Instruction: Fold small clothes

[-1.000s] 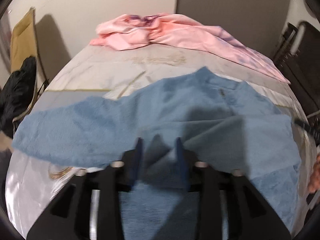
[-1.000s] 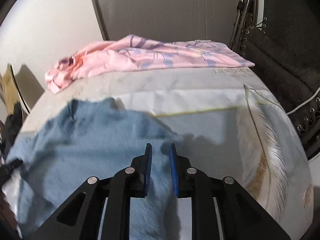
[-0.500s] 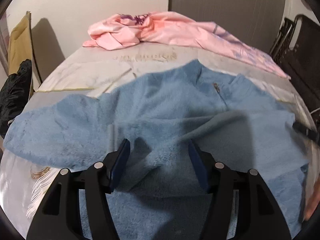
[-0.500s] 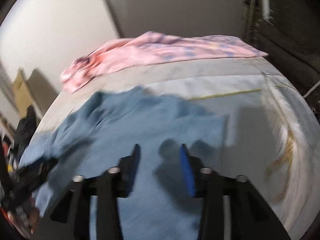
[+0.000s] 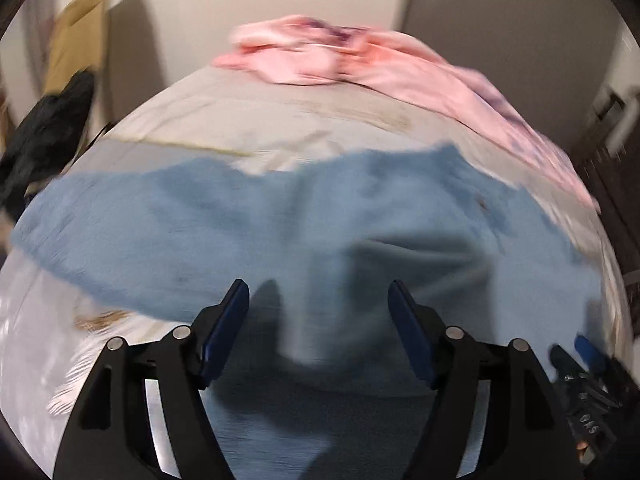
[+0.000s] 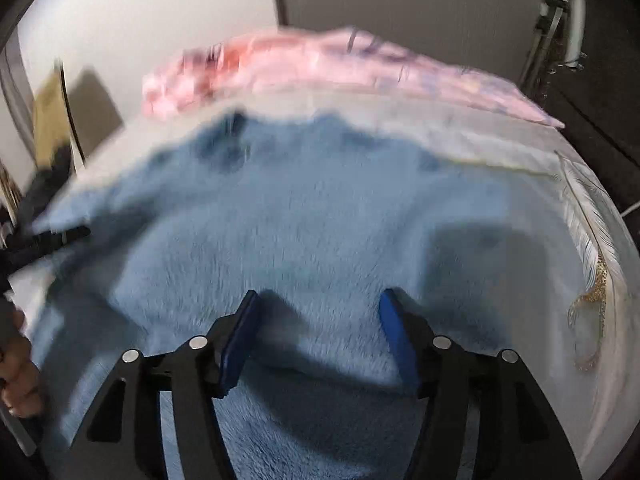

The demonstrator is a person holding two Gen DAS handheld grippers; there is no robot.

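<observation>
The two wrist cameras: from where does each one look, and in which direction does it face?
Left wrist: sits behind the open left gripper, facing across the bed over the blue fleece top toward the pink garment; the right gripper shows at lower right.
Right wrist: sits behind the open right gripper, facing the same way; a hand shows at left.
Shared: fleece top, pink garment, bed.
</observation>
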